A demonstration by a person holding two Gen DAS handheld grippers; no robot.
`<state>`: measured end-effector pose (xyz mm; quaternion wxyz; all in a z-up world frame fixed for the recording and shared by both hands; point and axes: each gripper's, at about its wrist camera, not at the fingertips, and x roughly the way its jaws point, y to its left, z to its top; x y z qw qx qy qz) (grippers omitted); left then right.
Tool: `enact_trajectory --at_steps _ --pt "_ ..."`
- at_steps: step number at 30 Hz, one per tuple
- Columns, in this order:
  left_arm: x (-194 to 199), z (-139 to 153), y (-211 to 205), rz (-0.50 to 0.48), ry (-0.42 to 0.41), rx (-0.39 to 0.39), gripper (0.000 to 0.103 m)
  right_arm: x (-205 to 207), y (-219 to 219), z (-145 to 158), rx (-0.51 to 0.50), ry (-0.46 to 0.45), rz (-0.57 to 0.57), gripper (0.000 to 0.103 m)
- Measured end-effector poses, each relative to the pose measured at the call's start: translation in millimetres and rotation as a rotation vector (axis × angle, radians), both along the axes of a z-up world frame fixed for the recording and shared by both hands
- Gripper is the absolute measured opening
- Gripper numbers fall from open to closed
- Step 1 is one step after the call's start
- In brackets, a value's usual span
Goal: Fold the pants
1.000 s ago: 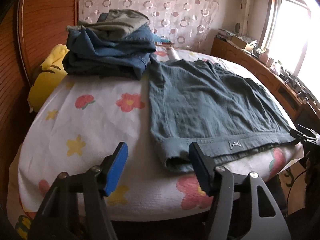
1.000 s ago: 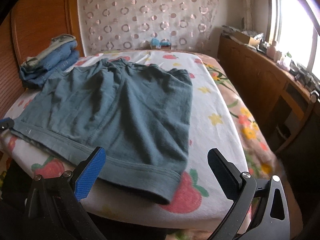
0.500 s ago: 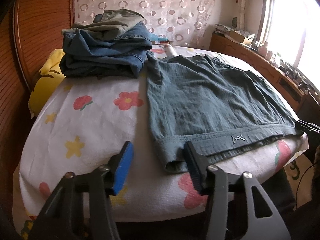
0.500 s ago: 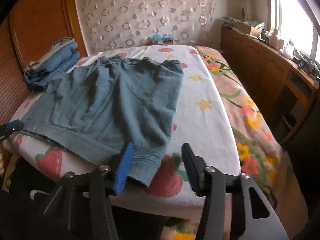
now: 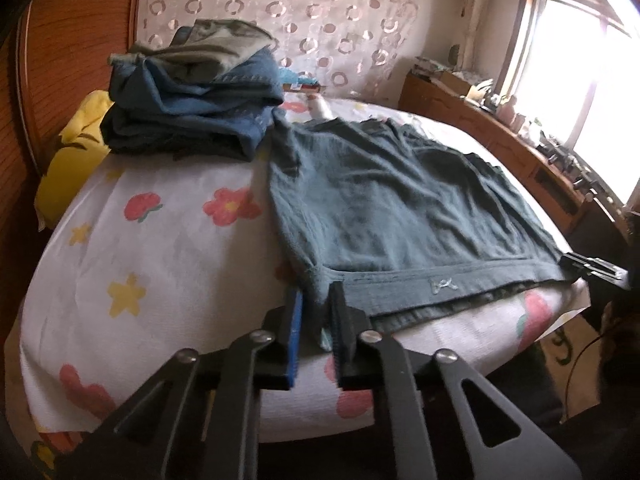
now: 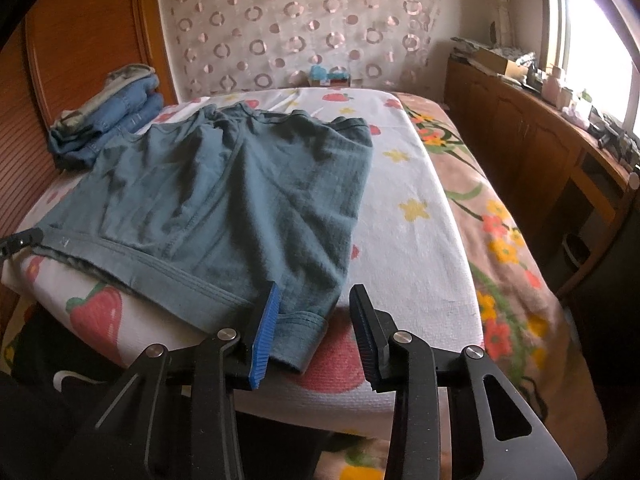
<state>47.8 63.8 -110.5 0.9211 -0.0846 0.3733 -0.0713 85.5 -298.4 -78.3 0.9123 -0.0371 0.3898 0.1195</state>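
Observation:
Teal-green pants (image 5: 400, 208) lie flat on the bed, waistband along the near edge. My left gripper (image 5: 317, 292) is shut on the waistband's left corner, with cloth bunched between its pads. In the right wrist view the same pants (image 6: 224, 200) reach the near edge. There my right gripper (image 6: 317, 288) straddles the waistband's right corner and its jaws are closing. The blue pad touches the cloth, while the black pad stands apart from it. Each gripper's tip shows at the edge of the other view.
A stack of folded jeans (image 5: 192, 112) sits at the back left beside a yellow pillow (image 5: 76, 160). The flowered sheet (image 5: 160, 260) covers the bed, with a floral blanket (image 6: 508, 240) on its right side. A wooden sideboard (image 6: 540, 152) runs under the window.
Both grippers' jaws have narrowed from wide open. The left one has closed onto the waistband's left corner. The right one has come around the right corner.

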Motion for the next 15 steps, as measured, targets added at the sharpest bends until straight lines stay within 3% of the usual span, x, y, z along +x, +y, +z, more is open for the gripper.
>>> enact_trajectory --at_steps 5,8,15 --pt "2.4 19.1 -15.8 -0.055 -0.038 0.003 0.002 0.0 -0.2 -0.9 -0.006 0.000 0.006 0.036" --pt "6.7 32.0 -27.4 -0.109 -0.055 -0.045 0.002 0.0 -0.3 -1.2 -0.005 -0.001 0.010 0.036" --pt "20.6 59.4 -65.6 -0.200 -0.102 -0.016 0.002 0.1 0.3 -1.3 -0.007 -0.004 0.011 0.036"
